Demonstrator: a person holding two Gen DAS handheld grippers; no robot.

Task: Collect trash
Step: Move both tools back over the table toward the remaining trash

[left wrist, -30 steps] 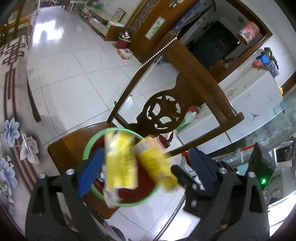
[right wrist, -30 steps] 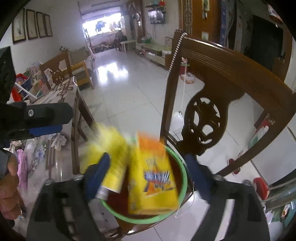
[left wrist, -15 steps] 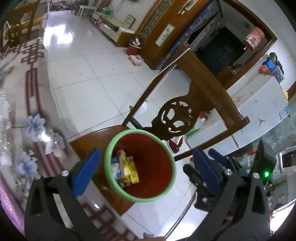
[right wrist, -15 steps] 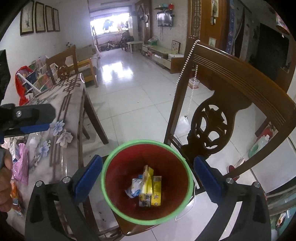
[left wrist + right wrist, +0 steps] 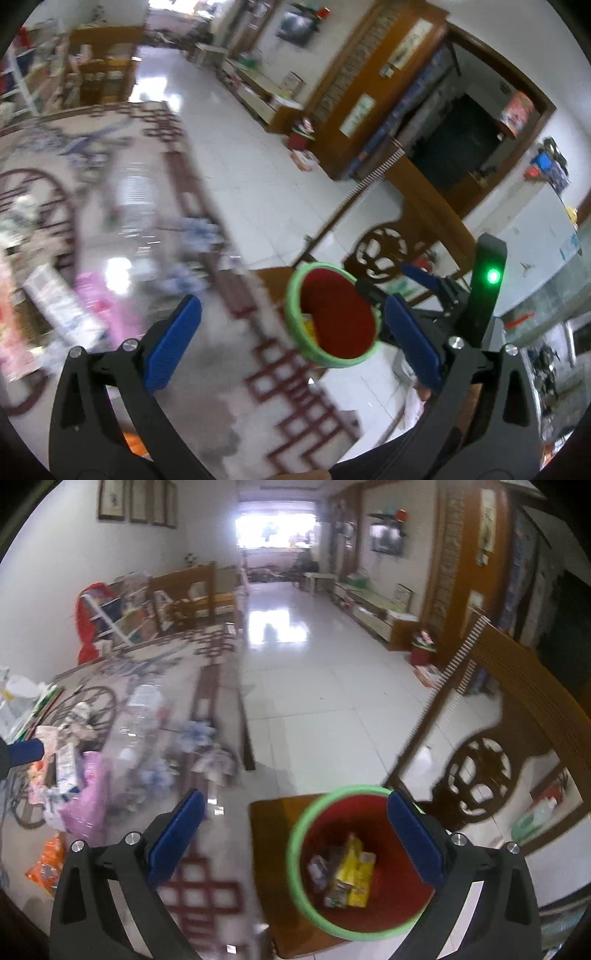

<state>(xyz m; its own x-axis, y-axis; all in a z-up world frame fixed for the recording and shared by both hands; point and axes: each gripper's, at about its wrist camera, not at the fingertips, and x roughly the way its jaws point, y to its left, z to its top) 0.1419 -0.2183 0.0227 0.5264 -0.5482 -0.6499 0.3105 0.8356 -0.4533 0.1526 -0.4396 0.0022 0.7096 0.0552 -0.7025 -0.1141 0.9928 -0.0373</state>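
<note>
A red bin with a green rim (image 5: 295,853) stands on a wooden chair seat (image 5: 269,819); yellow cartons (image 5: 351,871) lie inside it. It also shows in the left wrist view (image 5: 325,363), tilted and blurred. My right gripper (image 5: 295,834) is open and empty above the bin's left rim. My left gripper (image 5: 291,343) is open and empty over the table edge. Loose trash lies on the table: a pink bag (image 5: 88,797), an orange packet (image 5: 46,864), a clear plastic bottle (image 5: 142,709) and crumpled wrappers (image 5: 55,768).
The table (image 5: 207,686) has a patterned cloth with dark red lattice borders. The carved wooden chair back (image 5: 491,716) rises right of the bin, with a bead string (image 5: 439,686) along its post. White tiled floor (image 5: 314,686) lies beyond.
Two cartons dropped from the grippers into the bin. Both grippers then swung left toward the table, so the bin now sits right of centre in both views.
</note>
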